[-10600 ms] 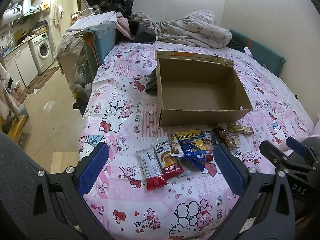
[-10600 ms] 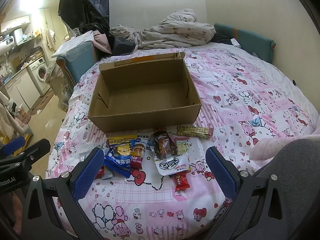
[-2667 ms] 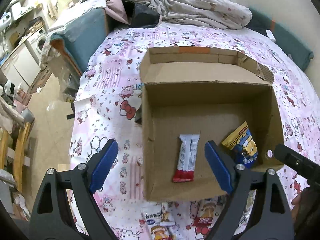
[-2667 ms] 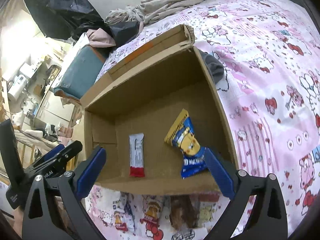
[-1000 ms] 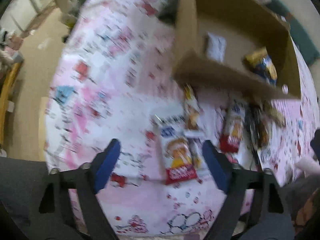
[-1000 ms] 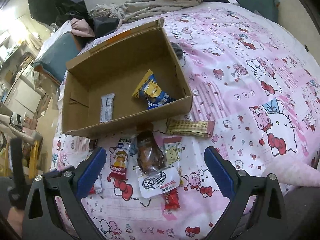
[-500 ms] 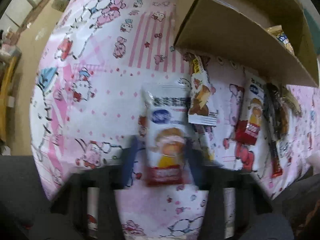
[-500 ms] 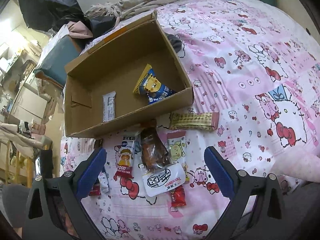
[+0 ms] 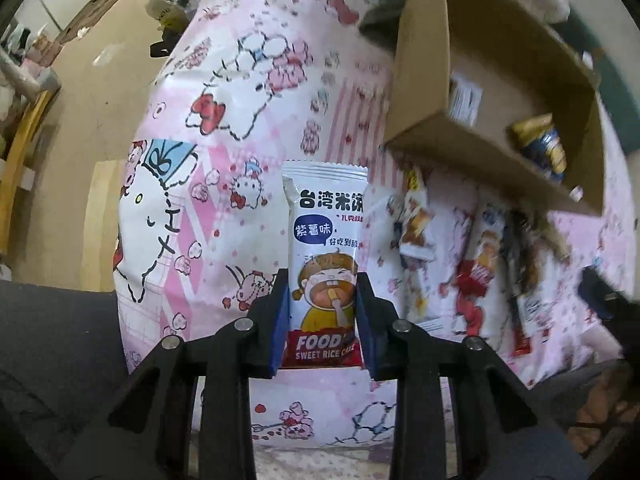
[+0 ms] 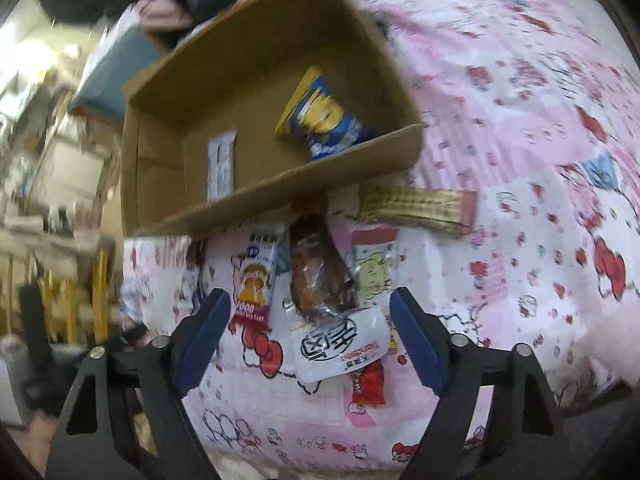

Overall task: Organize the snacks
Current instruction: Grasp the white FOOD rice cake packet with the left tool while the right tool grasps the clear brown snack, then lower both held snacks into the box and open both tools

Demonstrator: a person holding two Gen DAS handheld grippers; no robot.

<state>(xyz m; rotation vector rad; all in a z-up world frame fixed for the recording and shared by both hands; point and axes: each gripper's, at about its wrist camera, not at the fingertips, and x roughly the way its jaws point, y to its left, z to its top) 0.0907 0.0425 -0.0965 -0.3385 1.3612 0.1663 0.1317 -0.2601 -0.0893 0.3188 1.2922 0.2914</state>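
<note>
- Two snacks already lie inside the cardboard box [image 10: 248, 120]: a blue and yellow crinkled bag [image 10: 324, 120] toward its right side and a slim white bar wrapper [image 10: 221, 164] toward its left, both flat on the corrugated floor
- My left gripper [image 9: 322, 312] has its fingers clamped on the rice cake packet [image 9: 324, 256], one blue pad on each long edge near the red lower end; gripping the narrow width, I judge, keeps the soft foil pouch from folding
- The packet is glossy white film with a serrated top seal and a cartoon face, and it stands upright between the pads over the pink printed bedsheet [image 9: 192, 208]; whether it is fully clear of the sheet I cannot tell
- My right gripper [image 10: 310, 332] hovers with fingers wide apart, holding nothing, over the loose pile in front of the box
- Between those fingers lie a clear wrapper with brown contents [image 10: 320, 276] and a white pouch with a round black mark [image 10: 340, 344], overlapping; a flat tan wafer pack [image 10: 416, 204] lies just beside the box's near wall
- The box sits open-topped with low walls, so I judge a drop from above will suffice
- Thin slippery film wrappers may slide if gripped on a flat face
</note>
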